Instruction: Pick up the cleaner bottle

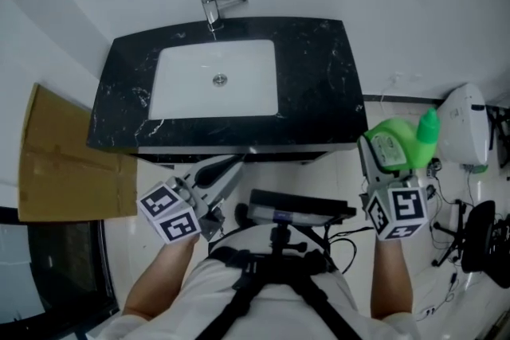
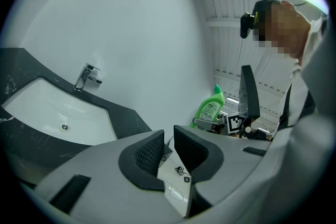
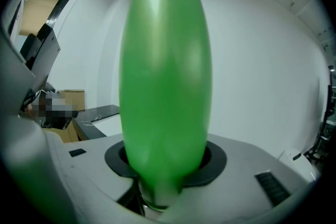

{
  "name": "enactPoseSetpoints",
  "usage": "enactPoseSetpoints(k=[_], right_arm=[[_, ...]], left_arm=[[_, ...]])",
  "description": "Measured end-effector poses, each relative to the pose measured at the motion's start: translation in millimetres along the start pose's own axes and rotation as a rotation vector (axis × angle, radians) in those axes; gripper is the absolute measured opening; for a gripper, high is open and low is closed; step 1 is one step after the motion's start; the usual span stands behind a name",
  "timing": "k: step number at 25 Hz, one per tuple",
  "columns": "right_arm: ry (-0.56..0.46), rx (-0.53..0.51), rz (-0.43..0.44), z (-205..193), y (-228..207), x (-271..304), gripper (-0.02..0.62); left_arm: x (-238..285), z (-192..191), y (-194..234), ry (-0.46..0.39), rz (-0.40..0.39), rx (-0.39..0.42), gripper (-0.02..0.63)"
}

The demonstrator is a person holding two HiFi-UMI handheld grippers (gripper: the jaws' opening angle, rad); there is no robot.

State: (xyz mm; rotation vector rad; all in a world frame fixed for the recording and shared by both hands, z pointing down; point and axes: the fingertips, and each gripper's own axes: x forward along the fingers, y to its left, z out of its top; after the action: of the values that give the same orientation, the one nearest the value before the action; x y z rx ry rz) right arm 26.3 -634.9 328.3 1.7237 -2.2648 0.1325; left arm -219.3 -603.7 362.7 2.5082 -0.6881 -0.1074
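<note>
"So, where's the cleaner bottle (image 1: 401, 141)?"

"Right of the black countertop (image 1: 319, 84), just past its near right corner. The right gripper (image 1: 381, 163) has its jaws clamped on the green body, with the cap pointing far and right."

"And the left gripper (image 2: 168, 139)?"

"Near the counter's front edge, left of the bottle. Its jaws stand slightly apart with nothing between them."

Left claw (image 2: 168, 140) empty, jaws narrowly apart — right claw (image 3: 166, 164) clamps the cleaner bottle (image 3: 165, 60).
</note>
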Motion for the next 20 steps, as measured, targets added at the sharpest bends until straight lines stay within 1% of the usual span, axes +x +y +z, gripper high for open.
enactPoseSetpoints(k=[11,17,20], right_arm=[[0.004,0.001,-0.024,-0.1,-5.0,-7.4,0.175],[0.007,-0.003,-0.031,0.3,-3.3,-9.6,0.175],[0.007,0.004,-0.032,-1.9,-1.4,-9.2,0.175]], left_arm=[[2.3,3.4,2.1,-0.004,0.001,0.009,0.051],[-1.1,9.5,3.6,-0.013,0.031,0.064,0.052],[-5.1,14.0,6.2,-0.029,0.059,0.098,0.051]])
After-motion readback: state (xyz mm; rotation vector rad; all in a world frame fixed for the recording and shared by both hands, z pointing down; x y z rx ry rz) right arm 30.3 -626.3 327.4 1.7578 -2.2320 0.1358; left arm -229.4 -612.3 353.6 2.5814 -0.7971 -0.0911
